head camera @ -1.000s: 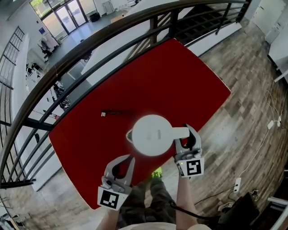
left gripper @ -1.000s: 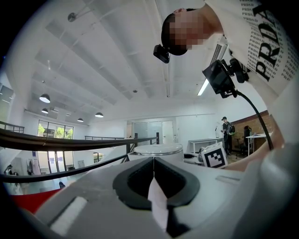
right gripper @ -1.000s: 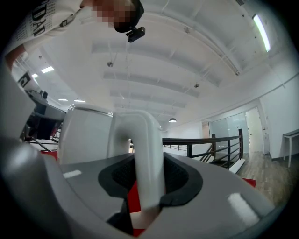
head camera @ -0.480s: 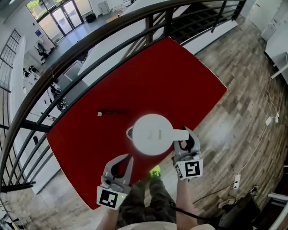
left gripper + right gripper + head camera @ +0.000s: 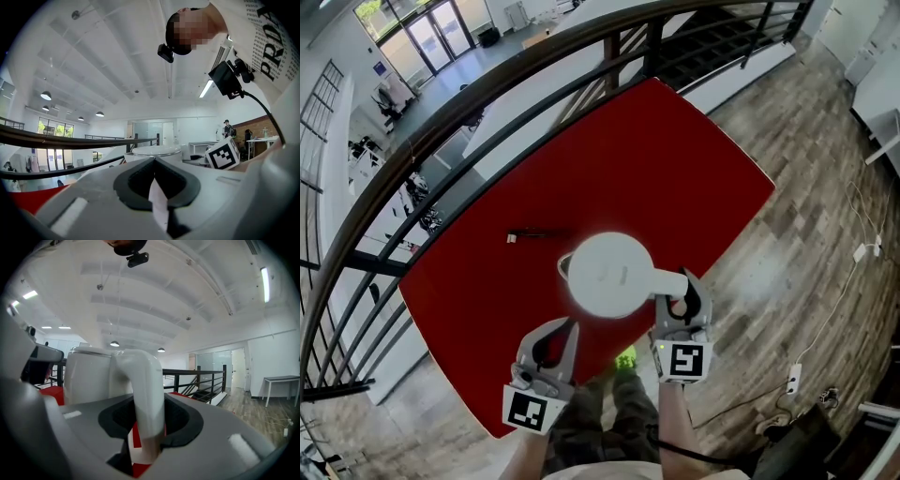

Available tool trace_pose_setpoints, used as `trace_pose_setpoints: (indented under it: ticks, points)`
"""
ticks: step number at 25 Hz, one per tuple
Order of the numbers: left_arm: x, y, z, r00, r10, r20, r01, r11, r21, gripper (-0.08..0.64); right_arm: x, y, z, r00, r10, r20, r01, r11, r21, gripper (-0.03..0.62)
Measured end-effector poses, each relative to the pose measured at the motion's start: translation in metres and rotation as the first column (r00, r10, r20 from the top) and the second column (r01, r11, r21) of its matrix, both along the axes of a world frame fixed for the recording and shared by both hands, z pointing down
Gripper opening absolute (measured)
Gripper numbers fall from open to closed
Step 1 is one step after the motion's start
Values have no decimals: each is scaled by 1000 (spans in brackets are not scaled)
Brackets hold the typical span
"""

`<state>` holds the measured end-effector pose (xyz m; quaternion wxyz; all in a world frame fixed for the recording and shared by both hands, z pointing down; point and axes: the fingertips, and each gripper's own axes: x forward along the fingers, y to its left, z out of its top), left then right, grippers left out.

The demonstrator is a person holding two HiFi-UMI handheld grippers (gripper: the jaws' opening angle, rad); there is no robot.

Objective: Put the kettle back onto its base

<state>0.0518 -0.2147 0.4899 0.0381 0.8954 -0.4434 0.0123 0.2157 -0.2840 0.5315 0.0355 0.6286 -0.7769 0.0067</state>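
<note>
Below, a wooden floor [image 5: 806, 244] and a dark curved railing [image 5: 487, 89] frame the scene; the railing runs just beyond the far edge of a red surface [image 5: 675, 159], which fills the middle of the head view.

Over the near half of that surface stands the white kettle [image 5: 605, 274], seen from above as a round lid with a spout on its left side. Its handle [image 5: 667, 281] juts to the right, toward the right claw [image 5: 680, 292]. Whether the kettle rests on the surface or hangs above it cannot be told.

Right claw: points level at the kettle from the near right. The right gripper view shows the white handle [image 5: 145, 394] upright between the two jaws, which clasp it from both sides. The kettle body [image 5: 86, 376] rises just beyond and to the left. The jaws have just opened a trifle, with the handle between them.

Left claw [image 5: 562, 328]: lies level at the near left, just beside the kettle's near side and not touching it. Its jaws are drawn together with nothing between them. In its own view the kettle lid [image 5: 157, 152] shows just past the jaw tips, with the right claw's marker cube [image 5: 224, 156] to the right.

Smallest item: a thin dark stick with a pale end [image 5: 534, 233] lies flat on the surface, beyond the kettle and to its left, well apart from both claws.
</note>
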Motion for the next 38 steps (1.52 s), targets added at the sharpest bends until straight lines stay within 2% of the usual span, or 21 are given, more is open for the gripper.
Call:
trace_pose_setpoints:
  ticks: [7,14,23,32,35,38]
  points:
    - [4,-1,2,1000,24,-12,-24,1000,-7,6,-1,1,1,1000,-30,-5,30,1000,10,133]
    - [5,-3,4,999,30,-13,-30,999,-14,6,-1,-11,0,993,-118,-5,118,991,54,129]
    - [6,-10,5,1000,-5,-10,5,1000,-13,6,6,-42,6,961,-272,52,267,960,86,131]
    - [0,-15,9,997,-73,-2,73,997,-31,6,-6,-57,3,942,-334,37,329,939,100,130]
    - [0,-16,8,996,-84,-7,84,996,-29,6,-19,-54,-9,930,-366,35,359,924,128,130]
    - [4,-14,8,997,-80,-1,80,996,-26,6,-19,-48,-11,928,-371,21,366,923,118,129]
